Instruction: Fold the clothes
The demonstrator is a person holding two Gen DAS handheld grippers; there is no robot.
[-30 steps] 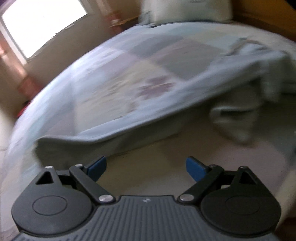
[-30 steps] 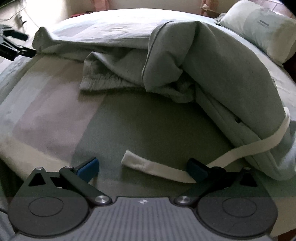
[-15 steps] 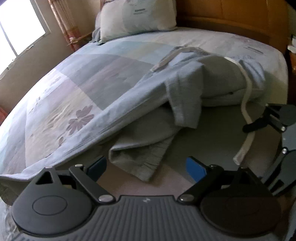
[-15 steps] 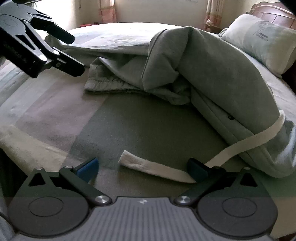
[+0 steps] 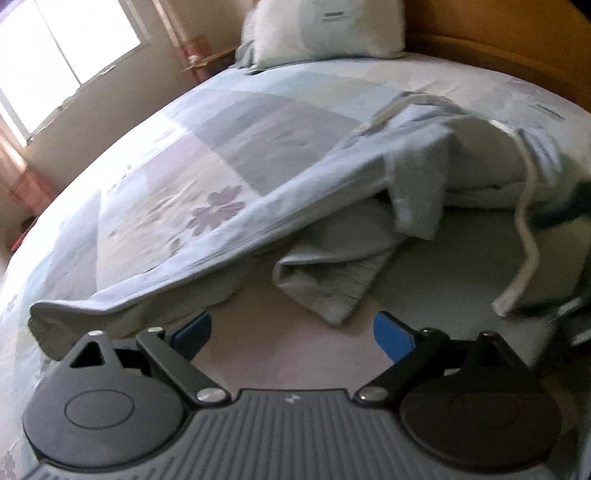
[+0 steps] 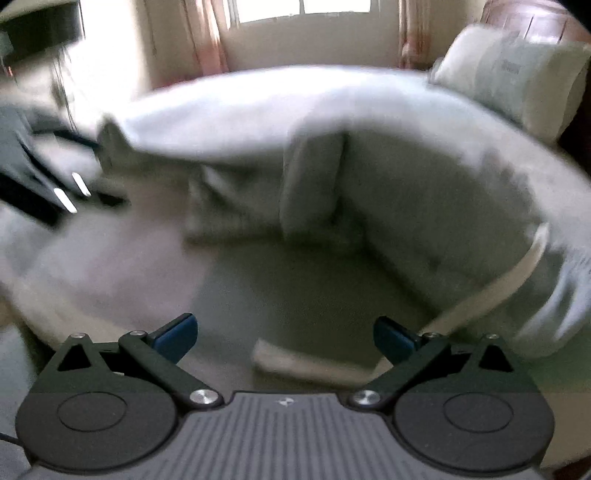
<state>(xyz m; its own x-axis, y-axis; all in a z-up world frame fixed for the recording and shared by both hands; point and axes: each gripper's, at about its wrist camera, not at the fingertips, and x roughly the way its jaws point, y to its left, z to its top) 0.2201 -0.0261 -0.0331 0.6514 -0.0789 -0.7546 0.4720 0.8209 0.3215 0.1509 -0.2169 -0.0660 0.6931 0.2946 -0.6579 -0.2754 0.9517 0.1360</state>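
Note:
A pair of light grey sweatpants (image 5: 417, 177) lies crumpled on the bed, one leg stretched toward the near left, a ribbed cuff (image 5: 325, 280) folded under in the middle. Its white drawstring (image 5: 524, 236) trails down at the right. My left gripper (image 5: 291, 332) is open and empty, just short of the cuff. In the right wrist view the sweatpants (image 6: 406, 192) are motion-blurred, with the drawstring (image 6: 306, 363) end lying between the fingers of my open, empty right gripper (image 6: 284, 338). The left gripper (image 6: 48, 184) shows blurred at that view's left.
The bed has a pastel patchwork cover with flower prints (image 5: 218, 210). A pillow (image 5: 325, 29) lies by the wooden headboard (image 5: 498, 48); it also shows in the right wrist view (image 6: 513, 77). A bright window (image 5: 55, 55) is at the far left.
The left gripper swung right across the sweatpants, then eased back left. The right gripper has tilted up with heavy blur, so the window now shows. Both stayed open.

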